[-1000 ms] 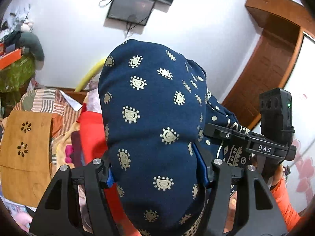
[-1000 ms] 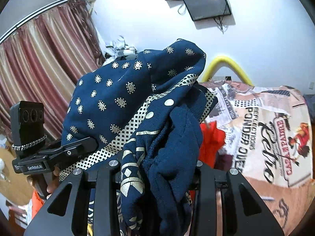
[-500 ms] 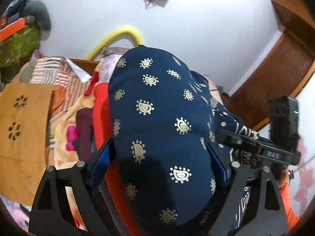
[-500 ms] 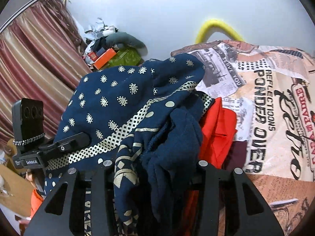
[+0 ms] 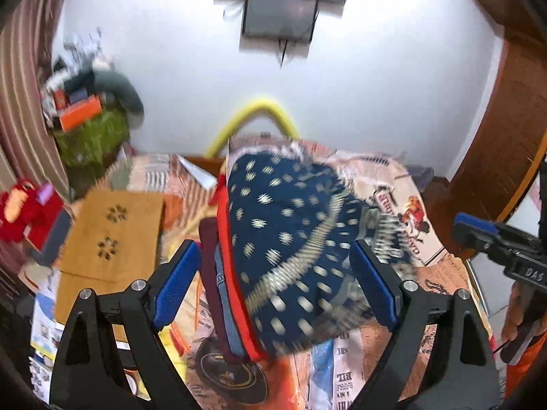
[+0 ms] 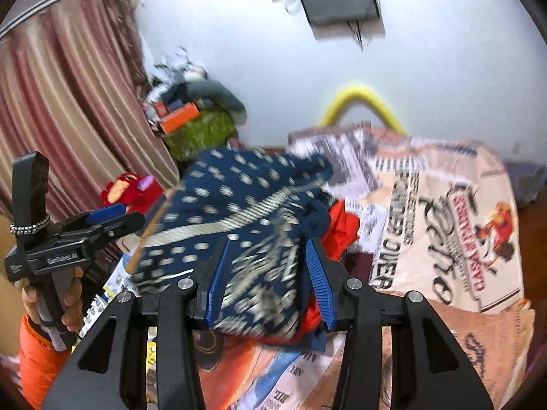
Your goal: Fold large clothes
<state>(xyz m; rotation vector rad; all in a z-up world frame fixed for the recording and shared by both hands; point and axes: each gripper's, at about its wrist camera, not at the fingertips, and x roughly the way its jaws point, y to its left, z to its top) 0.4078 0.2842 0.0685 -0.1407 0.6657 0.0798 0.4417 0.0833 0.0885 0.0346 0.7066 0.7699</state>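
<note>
Navy garment, folded, atop a clothes stack on the bed.
Gold-dotted, motion-blurred; long axis is pointed away from the cameras. Left claw is spread, released; right claw is parted, grip uncertain.

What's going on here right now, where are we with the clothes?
A person holds a gripper in each hand above a bed. A folded navy garment with gold print lies on a small stack of folded clothes. The left tool has just been opening, and its pads are clear of the cloth. The right tool has also just opened somewhat; the garment sits between its fingers, but blur hides whether they grip it.
</note>
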